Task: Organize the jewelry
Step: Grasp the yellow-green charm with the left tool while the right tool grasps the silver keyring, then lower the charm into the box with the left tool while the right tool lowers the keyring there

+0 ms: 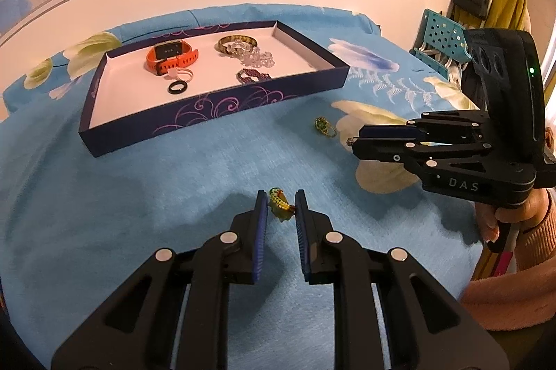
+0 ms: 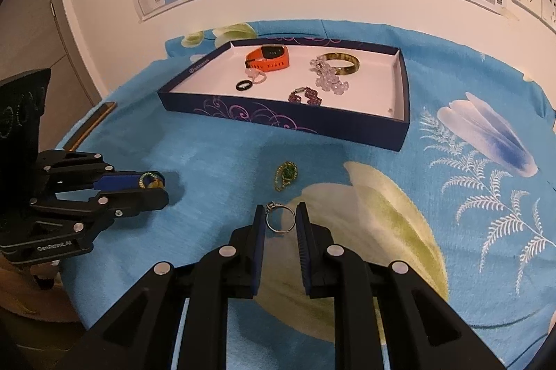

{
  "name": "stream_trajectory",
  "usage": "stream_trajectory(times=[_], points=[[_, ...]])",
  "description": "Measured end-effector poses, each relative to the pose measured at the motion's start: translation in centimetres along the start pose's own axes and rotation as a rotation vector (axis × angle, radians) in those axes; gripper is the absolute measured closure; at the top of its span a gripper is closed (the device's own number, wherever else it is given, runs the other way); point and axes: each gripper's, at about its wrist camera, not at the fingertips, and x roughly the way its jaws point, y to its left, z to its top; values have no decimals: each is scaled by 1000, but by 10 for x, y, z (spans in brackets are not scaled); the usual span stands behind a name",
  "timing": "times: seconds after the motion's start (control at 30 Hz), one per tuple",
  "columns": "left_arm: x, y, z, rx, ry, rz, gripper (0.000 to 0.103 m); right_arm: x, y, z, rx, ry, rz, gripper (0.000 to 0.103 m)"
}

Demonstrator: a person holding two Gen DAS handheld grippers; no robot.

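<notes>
Abt two-thirds done, judged by the box [image 1: 215,113] at upper centre w/ watch [image 1: 170,55], bangle [image 1: 238,41] & beads stowed; left claw [image 1: 281,206] narrowly straddles a beaded ring [image 1: 280,203], right claw [image 2: 280,219] a silver ring [image 2: 279,220], green pendant [image 2: 286,174] left mid-frame.

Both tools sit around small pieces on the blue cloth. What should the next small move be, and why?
Probably close both. The left tool has its fingers on either side of a green-yellow beaded ring, and the right tool has a silver ring in its gap, neither visibly pinched. The tray already holds other jewelry, so gripping comes before carrying.
</notes>
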Motion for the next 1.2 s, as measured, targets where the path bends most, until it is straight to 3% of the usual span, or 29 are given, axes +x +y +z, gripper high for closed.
stream_trajectory(times=[0.73, 1.2], points=[[-20, 27, 38, -18, -102, 60, 86, -10, 1, 43, -20, -95, 40, 87], [-13, 43, 66, -25, -131, 86, 86, 0, -3, 75, -52, -125, 13, 87]])
